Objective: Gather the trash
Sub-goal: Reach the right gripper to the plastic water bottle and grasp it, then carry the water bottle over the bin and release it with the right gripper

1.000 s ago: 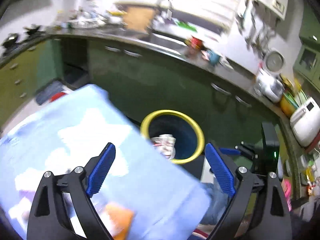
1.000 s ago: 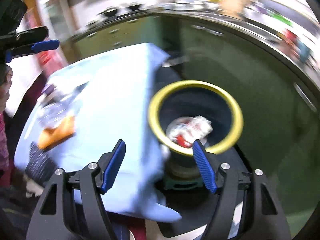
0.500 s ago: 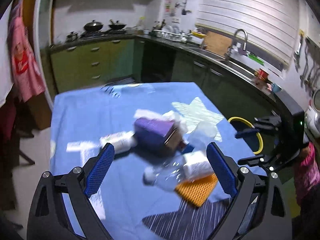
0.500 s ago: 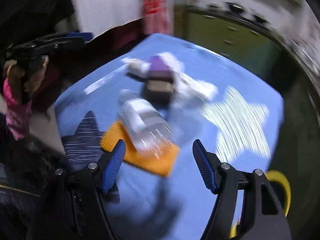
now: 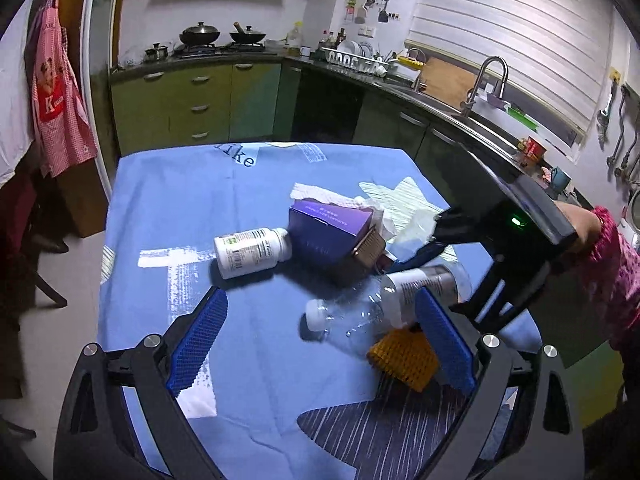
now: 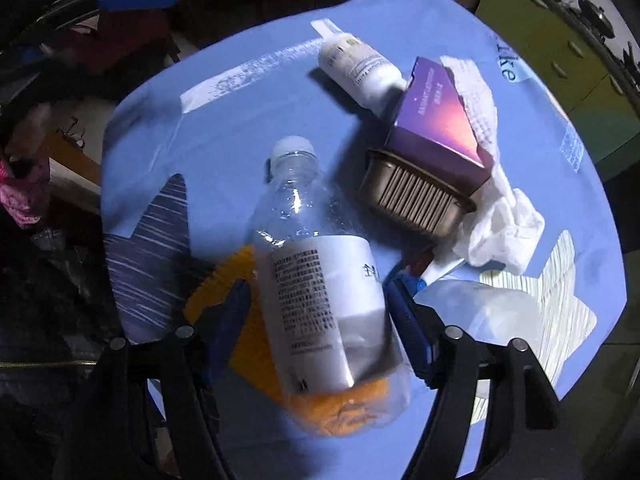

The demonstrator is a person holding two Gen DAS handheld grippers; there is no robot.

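Trash lies on a blue tablecloth (image 5: 180,200). A clear plastic bottle (image 6: 320,280) rests on its side on an orange mesh pad (image 5: 404,356). My right gripper (image 6: 318,320) points steeply down, open, its fingers straddling the bottle's labelled body; a thin gap shows at the left finger. Beyond lie a purple box (image 5: 328,232), a brown pleated tray (image 6: 416,196), a white pill bottle (image 5: 250,252), crumpled paper towel (image 6: 500,232) and a clear plastic bag (image 6: 480,308). My left gripper (image 5: 320,340) hovers open above the near table, holding nothing.
Green kitchen cabinets (image 5: 192,100) with a stove and a sink (image 5: 480,120) run behind and to the right of the table. A pink apron (image 5: 56,96) hangs at the left. A person's pink sleeve (image 5: 612,248) holds the right gripper at the table's right edge.
Both grippers swung away from the yellow-rimmed bin to the table. The right gripper has come down over the clear bottle; the left has steadied over the near side.
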